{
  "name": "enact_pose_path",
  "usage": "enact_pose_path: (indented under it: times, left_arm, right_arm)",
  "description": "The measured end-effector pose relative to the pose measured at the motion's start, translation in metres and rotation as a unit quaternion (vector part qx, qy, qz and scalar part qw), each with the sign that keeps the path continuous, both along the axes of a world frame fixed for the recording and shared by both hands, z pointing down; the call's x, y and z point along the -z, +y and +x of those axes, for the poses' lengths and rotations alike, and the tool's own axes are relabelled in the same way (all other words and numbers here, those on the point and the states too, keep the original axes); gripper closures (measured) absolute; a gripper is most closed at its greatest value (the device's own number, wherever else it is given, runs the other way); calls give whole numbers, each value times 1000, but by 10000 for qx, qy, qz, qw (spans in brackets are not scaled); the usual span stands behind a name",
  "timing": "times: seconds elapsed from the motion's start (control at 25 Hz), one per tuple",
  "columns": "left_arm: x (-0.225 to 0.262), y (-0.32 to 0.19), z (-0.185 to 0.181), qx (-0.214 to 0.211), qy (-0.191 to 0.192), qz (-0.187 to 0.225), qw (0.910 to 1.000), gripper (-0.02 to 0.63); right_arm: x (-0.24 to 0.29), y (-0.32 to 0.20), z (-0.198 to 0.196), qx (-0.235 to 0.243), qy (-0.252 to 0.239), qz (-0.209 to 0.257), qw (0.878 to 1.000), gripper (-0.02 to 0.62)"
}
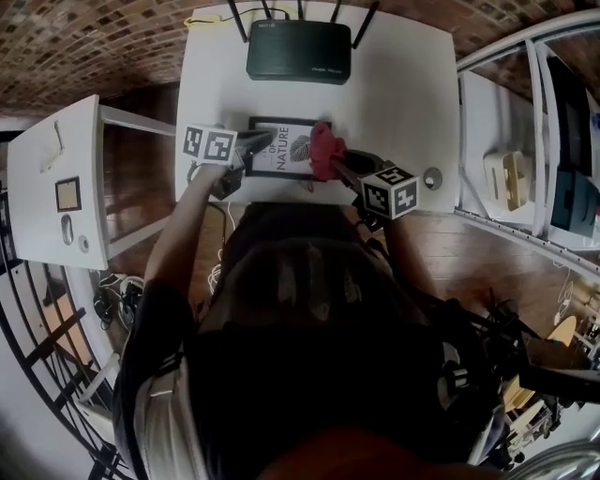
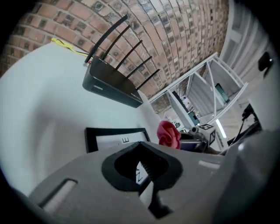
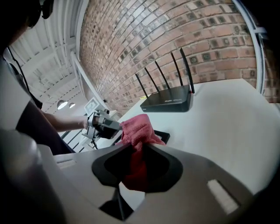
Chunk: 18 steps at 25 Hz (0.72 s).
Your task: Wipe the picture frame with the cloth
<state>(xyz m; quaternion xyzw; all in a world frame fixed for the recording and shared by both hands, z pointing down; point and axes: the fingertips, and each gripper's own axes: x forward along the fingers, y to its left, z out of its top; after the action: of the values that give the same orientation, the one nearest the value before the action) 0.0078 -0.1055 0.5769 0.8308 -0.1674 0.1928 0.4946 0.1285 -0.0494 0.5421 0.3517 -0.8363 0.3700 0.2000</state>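
Observation:
The black picture frame (image 1: 286, 150) with a white print lies on the white table (image 1: 403, 103), in front of me. My left gripper (image 1: 262, 141) is shut, its tips over the frame's left part; whether they touch it I cannot tell. In the left gripper view the frame (image 2: 113, 138) shows ahead of and under the closed jaws (image 2: 141, 148). My right gripper (image 1: 333, 167) is shut on a bunched red cloth (image 1: 323, 150), held at the frame's right side. In the right gripper view the cloth (image 3: 138, 129) fills the jaws (image 3: 135, 146), with the frame's corner (image 3: 162, 136) behind it.
A black router (image 1: 298, 49) with several antennas stands at the table's back edge, beside a yellow cable (image 1: 202, 19). A small round object (image 1: 432, 176) lies near the right edge. A white side table (image 1: 56, 178) stands left and white shelves (image 1: 511, 178) stand right.

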Motion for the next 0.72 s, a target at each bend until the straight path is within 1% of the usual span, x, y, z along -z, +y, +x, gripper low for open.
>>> enact_pose_path:
  times: [0.08,0.2,0.36,0.44,0.56,0.64,0.72]
  left_arm:
    - [2,16,0,-42,311,-167,9994,603]
    - [-2,37,4,-186,645,-364,9971,603]
    - [-5,56,14,-246,1025,-613,9925,603]
    - [-5,58,16,-241,1068,-685,9916,603]
    - [-7,62,14,-360,977,-777,9915,603]
    - [-7,64,13,-393,998,-910,9901,603]
    - [-7,62,11,-317,1082,-1080,9877,603]
  right_arm:
    - [16,-10,-11,73,-78,140,9998,511]
    - [37,-21,-35,344,-70,369,9987,509]
    - [43,-26,-72,1040,315,526,9927,508]
    - [38,-28,-91,1428,582,585,9863,508]
    - [26,-32,-117,1925,994,624,9742,508]
    - [16,-38,-131,2188,1259,672,9653,508]
    - [5,-45,-142,2402,1507,710,9563,508]
